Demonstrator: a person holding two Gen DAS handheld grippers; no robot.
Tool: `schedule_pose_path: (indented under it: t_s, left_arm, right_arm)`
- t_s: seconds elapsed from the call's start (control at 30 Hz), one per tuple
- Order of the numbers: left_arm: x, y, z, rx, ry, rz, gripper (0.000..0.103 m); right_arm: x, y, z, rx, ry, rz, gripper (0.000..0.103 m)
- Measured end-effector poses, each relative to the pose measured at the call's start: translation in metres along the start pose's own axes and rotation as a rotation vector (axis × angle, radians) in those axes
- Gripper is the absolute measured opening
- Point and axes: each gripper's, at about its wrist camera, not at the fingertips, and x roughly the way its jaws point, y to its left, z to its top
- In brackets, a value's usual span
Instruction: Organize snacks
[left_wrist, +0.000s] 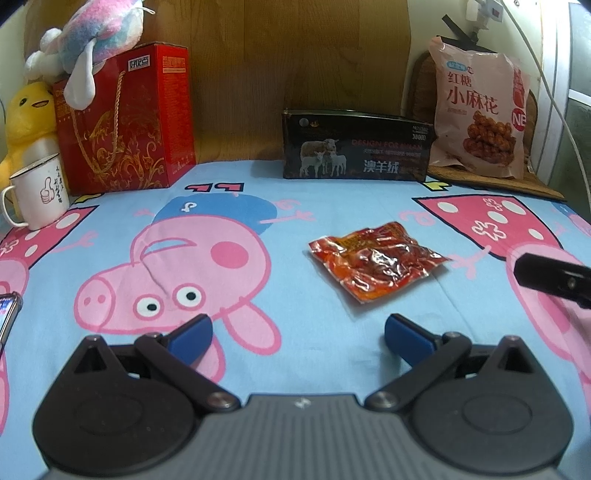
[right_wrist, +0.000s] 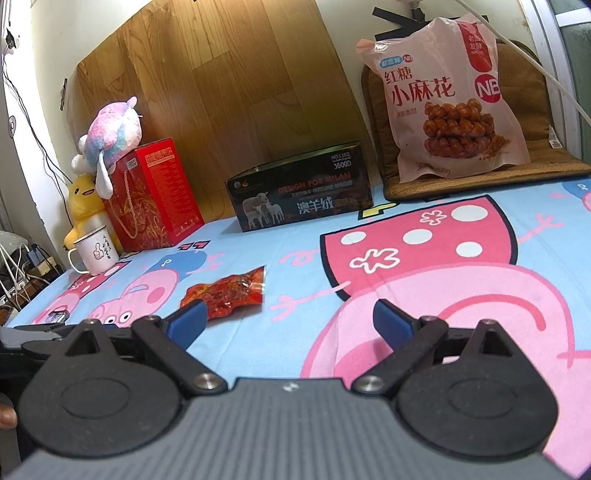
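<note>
A small red snack packet (left_wrist: 376, 264) lies flat on the blue cartoon-pig cloth (left_wrist: 295, 206), just ahead and right of my left gripper (left_wrist: 298, 332), which is open and empty. The packet also shows in the right wrist view (right_wrist: 227, 295), ahead and left of my right gripper (right_wrist: 289, 323), also open and empty. A black open-top box (left_wrist: 354, 147) stands at the back; it also shows in the right wrist view (right_wrist: 301, 190). A big pink snack bag (left_wrist: 480, 110) leans upright at the back right (right_wrist: 454, 99). Part of the right gripper shows at the left view's right edge (left_wrist: 554, 277).
A red gift box (left_wrist: 125, 118) with plush toys (left_wrist: 88, 40) stands at the back left, with a white mug (left_wrist: 38, 192) in front. A phone (left_wrist: 7, 314) lies at the left edge. A brown mat (right_wrist: 480, 173) lies under the pink bag. A wooden board (right_wrist: 221, 85) leans behind.
</note>
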Motion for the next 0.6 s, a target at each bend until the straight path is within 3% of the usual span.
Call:
schedule_pose_path:
  t_s: [0.6]
  left_arm:
    - [-0.0068,-0.0039,-0.0046,0.015,0.000,0.004,0.103]
  right_arm:
    - [-0.0011,-0.0005,0.0001,0.002,-0.003,-0.010,0.098]
